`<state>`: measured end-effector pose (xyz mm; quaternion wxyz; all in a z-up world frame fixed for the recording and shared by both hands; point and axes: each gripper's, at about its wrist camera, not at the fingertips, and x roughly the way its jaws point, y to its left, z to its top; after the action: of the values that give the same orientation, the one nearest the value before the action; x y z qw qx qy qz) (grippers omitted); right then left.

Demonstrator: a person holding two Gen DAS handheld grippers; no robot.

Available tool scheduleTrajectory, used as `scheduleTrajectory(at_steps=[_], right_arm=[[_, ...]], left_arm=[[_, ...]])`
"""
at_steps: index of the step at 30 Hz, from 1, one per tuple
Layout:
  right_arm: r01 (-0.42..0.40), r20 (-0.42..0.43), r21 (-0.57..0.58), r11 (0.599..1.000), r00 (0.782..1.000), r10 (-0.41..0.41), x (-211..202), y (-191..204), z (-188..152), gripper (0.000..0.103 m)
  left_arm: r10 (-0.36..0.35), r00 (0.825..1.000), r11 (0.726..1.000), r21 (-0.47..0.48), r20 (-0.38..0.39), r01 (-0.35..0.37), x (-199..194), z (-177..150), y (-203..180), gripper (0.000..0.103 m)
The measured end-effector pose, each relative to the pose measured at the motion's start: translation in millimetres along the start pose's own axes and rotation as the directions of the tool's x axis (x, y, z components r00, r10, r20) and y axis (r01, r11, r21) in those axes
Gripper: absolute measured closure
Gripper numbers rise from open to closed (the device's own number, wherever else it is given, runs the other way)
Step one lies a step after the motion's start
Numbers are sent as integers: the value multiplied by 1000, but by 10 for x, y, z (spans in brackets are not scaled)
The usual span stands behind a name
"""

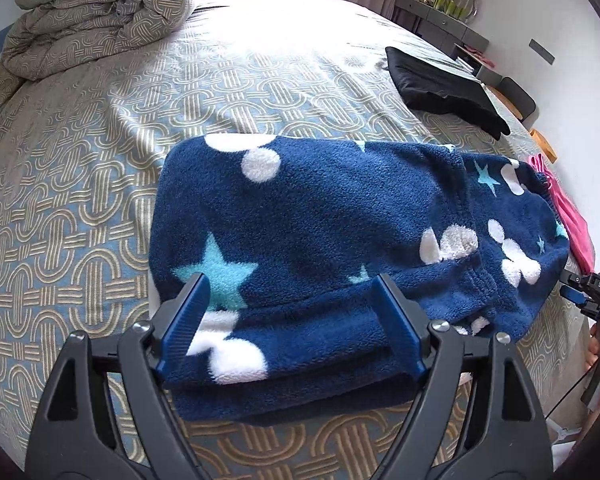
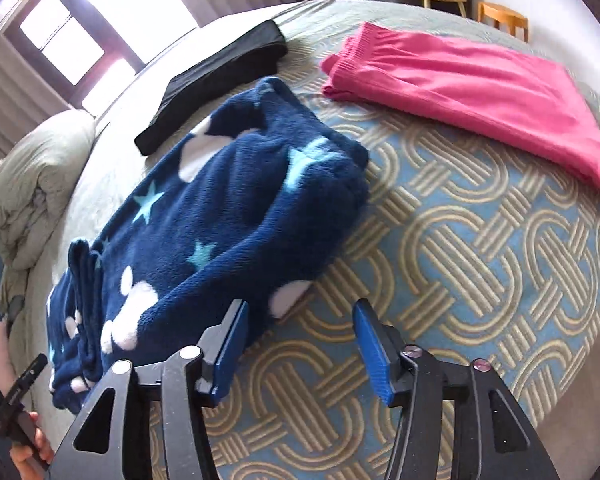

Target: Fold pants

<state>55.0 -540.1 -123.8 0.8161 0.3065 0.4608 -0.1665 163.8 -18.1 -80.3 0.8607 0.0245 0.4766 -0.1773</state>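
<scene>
Navy fleece pants (image 1: 320,240) with white dots and teal stars lie folded on the patterned bedspread (image 1: 80,200). My left gripper (image 1: 288,292) is open, its blue fingers straddling the near edge of the pants without pinching them. In the right wrist view the same pants (image 2: 228,216) lie to the left. My right gripper (image 2: 300,316) is open and empty, just off the pants' near right corner, over bare bedspread (image 2: 460,260). The right gripper also shows at the right edge of the left wrist view (image 1: 588,292).
A folded black garment (image 1: 440,84) (image 2: 216,80) lies beyond the pants. Folded pink pants (image 2: 472,96) lie to the right. A rolled duvet (image 1: 96,16) sits at the head of the bed. Wooden stools (image 2: 500,16) and a dresser (image 1: 444,20) stand past the bed edge.
</scene>
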Motion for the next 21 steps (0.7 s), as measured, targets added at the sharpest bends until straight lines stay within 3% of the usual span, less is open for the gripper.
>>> scheduleTrajectory(at_steps=[2,6,15,17,18,19,21], right_arm=[[-36,-14,80,996,999,37,30,-259,40,39],[-170,54,154,973,985,163,64,-391,90,22],[-319,104,287,903,948,302,326,-416,412,19],[-316,93,291,903,949,302,399,-318,480,25],[-297,90,282,913,955,283,401,-294,506,38],[-268,86,264,927,963,254,387,-256,517,61],[-237,76,233,943,971,225,374,-217,523,79]], left_arm=[[-1,1000,1000,0,-8,1,12,11,-45,20],[-8,1000,1000,-3,-23,8,31,34,-71,20],[-20,999,1000,-7,-26,20,23,41,-43,20],[-32,999,999,-9,-38,32,65,50,-51,20],[-42,998,999,-10,-43,41,89,58,-67,20],[-52,997,999,-9,-48,51,113,69,-90,20],[-67,996,998,3,-55,67,147,90,-154,20]])
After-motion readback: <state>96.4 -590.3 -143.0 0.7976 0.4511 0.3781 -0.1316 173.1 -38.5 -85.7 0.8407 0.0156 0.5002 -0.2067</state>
